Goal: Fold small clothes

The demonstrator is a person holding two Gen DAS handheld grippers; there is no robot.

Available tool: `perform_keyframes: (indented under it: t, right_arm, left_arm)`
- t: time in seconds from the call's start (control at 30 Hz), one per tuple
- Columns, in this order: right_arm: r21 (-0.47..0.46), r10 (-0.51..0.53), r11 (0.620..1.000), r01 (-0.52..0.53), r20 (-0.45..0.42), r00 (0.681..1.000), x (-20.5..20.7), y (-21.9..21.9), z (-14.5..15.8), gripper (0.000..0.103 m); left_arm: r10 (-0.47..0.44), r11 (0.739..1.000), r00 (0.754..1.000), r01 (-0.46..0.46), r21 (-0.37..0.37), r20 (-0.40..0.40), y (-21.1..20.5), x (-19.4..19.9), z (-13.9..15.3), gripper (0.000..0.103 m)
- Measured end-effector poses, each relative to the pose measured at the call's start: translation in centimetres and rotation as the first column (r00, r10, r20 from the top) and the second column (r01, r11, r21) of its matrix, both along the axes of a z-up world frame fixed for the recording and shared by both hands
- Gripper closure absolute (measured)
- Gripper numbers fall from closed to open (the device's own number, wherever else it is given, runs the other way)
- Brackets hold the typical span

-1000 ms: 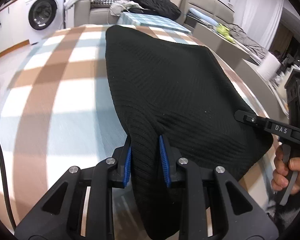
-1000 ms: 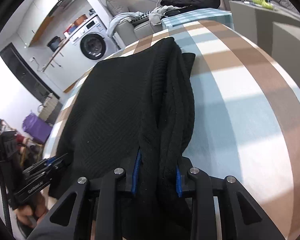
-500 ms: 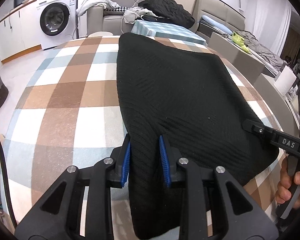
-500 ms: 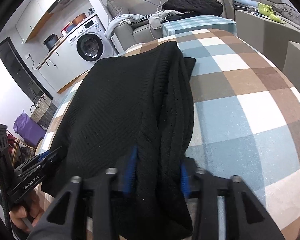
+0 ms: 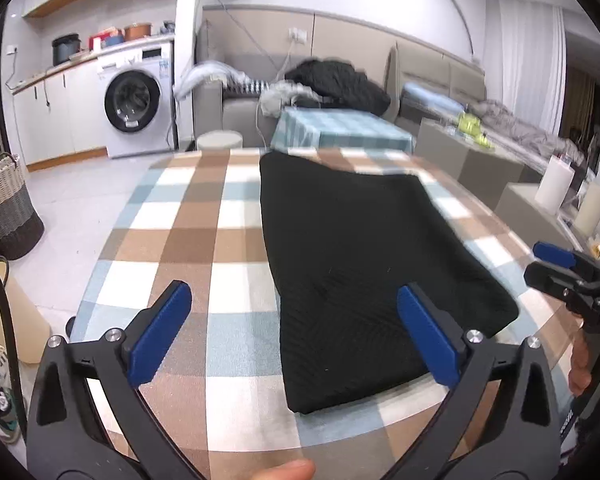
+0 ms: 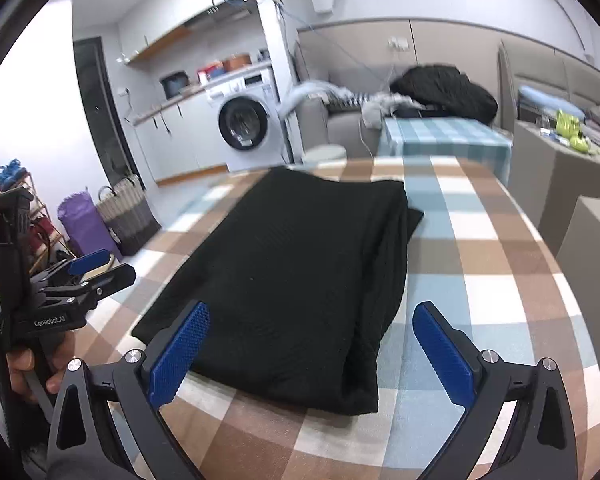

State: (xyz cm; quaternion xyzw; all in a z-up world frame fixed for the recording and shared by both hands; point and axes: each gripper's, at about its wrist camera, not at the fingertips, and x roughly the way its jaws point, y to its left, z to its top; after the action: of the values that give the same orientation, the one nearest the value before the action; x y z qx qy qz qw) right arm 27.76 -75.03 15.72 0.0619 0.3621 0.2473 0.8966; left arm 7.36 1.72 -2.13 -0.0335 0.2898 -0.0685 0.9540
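Observation:
A black knit garment [image 5: 360,248] lies folded into a long rectangle on the checked tablecloth [image 5: 188,240]. My left gripper [image 5: 292,292] hovers above its near left corner, jaws opening wide, and the blue pads [image 5: 160,332] touch no cloth. In the right wrist view the garment [image 6: 300,248] shows a thick doubled edge on its right side. My right gripper [image 6: 312,308] hangs over the near right end, jaws opening too, clear of the fabric. Each gripper shows in the other's view, the right gripper [image 5: 556,264] and the left gripper [image 6: 96,268], each held by a hand.
Behind the table stand a small table with a blue checked cloth [image 5: 340,128], a grey sofa piled with clothes [image 5: 332,84] and a washing machine [image 5: 132,104]. Woven baskets [image 6: 128,216] sit on the floor to the left. Grey boxes [image 6: 560,176] flank the table's right side.
Both grippers let go of the garment's near end, opened wide and rose back from it. The cloth dropped flat onto the table.

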Motion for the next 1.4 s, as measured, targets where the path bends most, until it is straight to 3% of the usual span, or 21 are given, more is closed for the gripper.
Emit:
perform_keyframes:
  t: [0.2,0.47,1.03,1.4]
  right_arm:
    - [0.017,0.017,1.000,-0.018,0.080,0.997,-1.5,-0.8,0.1,0.000]
    - [0.047,-0.004,0.999,-0.003,0.132,0.991,-2.1,-1.4,-1.1,0.000]
    - [-0.017,0.014,1.000,-0.011,0.197,0.980,-2.7,-0.3,-1.7,0.000]
    - [-0.002,-0.008,1.000,0.009,0.209,0.978,-2.7,-1.1,-1.7,0.000]
  left_arm:
    - [0.010,1.000,0.999,-0.011,0.019,0.052,-0.2,-1.4,-0.1,0.001]
    - [-0.003,0.999,0.998,0.000,0.037,0.057,-0.6,-1.0,-2.0,0.001]
    - [-0.019,0.999,0.996,0.017,0.027,0.087,-0.3,-1.6,-3.0,0.001]
    - [-0.045,0.998,0.993,0.042,0.037,0.106,-0.4,-1.9,-2.9,0.001]
